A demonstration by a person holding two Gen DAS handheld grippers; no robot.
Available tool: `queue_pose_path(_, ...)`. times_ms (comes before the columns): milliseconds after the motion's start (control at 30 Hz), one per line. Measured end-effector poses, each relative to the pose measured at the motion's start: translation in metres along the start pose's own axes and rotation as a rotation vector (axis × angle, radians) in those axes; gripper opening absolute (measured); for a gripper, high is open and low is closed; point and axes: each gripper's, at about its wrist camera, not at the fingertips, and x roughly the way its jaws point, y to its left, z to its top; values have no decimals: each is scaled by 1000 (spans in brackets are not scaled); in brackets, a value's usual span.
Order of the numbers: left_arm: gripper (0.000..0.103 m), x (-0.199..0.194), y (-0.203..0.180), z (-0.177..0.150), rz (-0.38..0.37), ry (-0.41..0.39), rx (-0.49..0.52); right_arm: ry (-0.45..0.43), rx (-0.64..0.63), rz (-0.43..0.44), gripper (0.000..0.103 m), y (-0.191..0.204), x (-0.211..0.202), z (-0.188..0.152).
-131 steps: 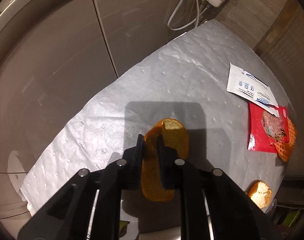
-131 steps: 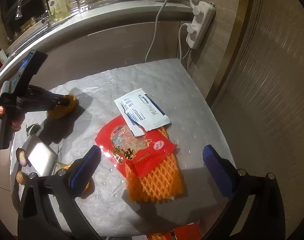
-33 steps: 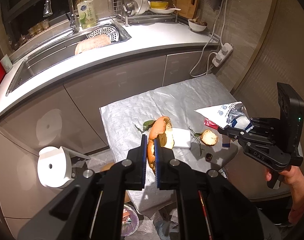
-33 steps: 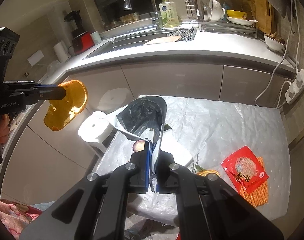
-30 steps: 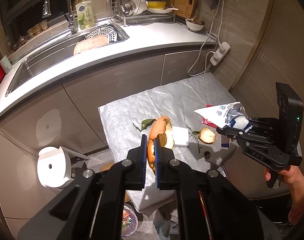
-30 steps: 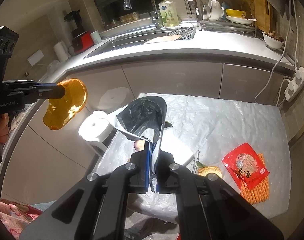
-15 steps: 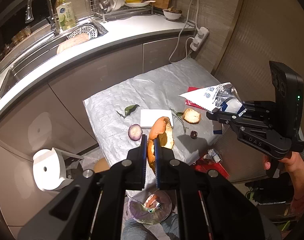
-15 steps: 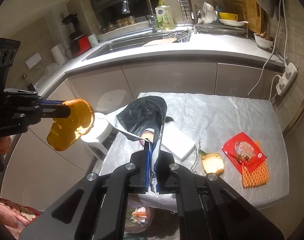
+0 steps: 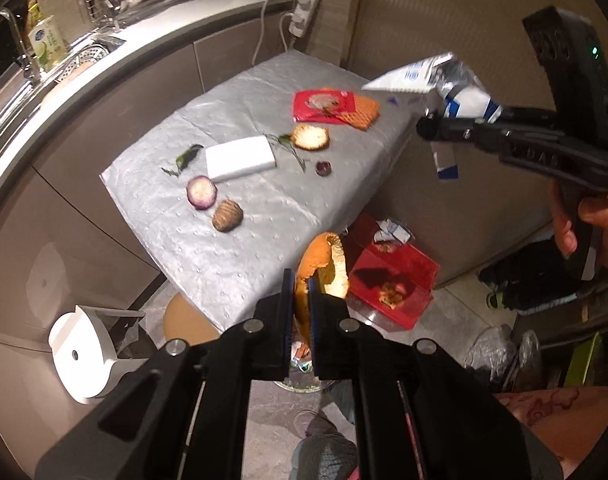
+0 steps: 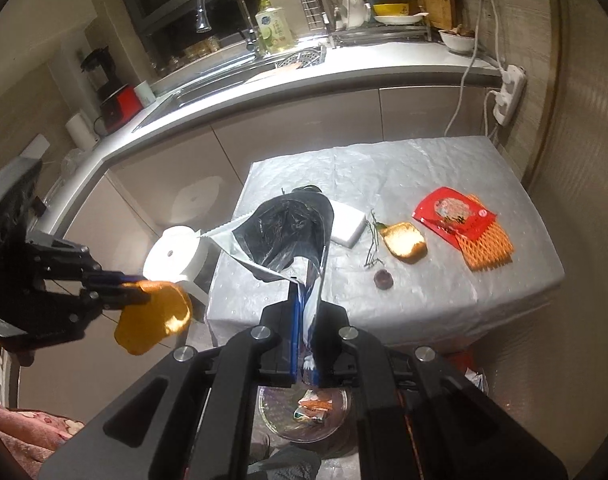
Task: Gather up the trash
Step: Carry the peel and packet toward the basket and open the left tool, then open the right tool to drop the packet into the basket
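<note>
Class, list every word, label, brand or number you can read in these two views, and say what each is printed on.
"DAS": raised letters on the right hand-held gripper, only faintly legible.
White wrapper: blue print, too blurred to read.
Red packet: print too blurred to read.
Green-labelled bottle: label too small to read.

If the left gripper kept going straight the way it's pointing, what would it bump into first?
Probably the near edge of the gray table. The left gripper, shut on the orange peel, points just past that edge, with the red bin on the floor beside it. Depth is hard to judge, so it might miss.
</note>
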Motion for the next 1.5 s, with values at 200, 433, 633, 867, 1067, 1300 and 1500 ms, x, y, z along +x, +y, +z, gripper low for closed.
queue_pose_path(200, 7, 55, -13, -64, -73, 111, 104, -34, 92, -94, 5, 29, -20, -48)
queue_pose_path(433, 7, 174, -15, -136, -95, 290, 140, -34, 140, -121, 5, 53, -7, -81)
queue_pose_path(633, 8, 291, -9, -183, -89, 383, 139, -42, 137, -106, 5, 53, 24, -104)
queue_pose_path(867, 57, 373, -15, -216, -44, 364, 186, 19, 106, -84, 5, 45, 75, -146)
queue_pose_path(1067, 68, 395, -22, -221, -30, 367, 222, 65, 98, -78, 5, 34, 100, -174)
queue_pose_path(1300, 74, 301, -24, -196, -59, 275, 207, 147, 132, -99, 5, 13, 125, -196)
queue_pose_path(1500, 87, 200, -22, -174, -35, 174, 193, 318, 196, -78, 5, -7, 202, -243)
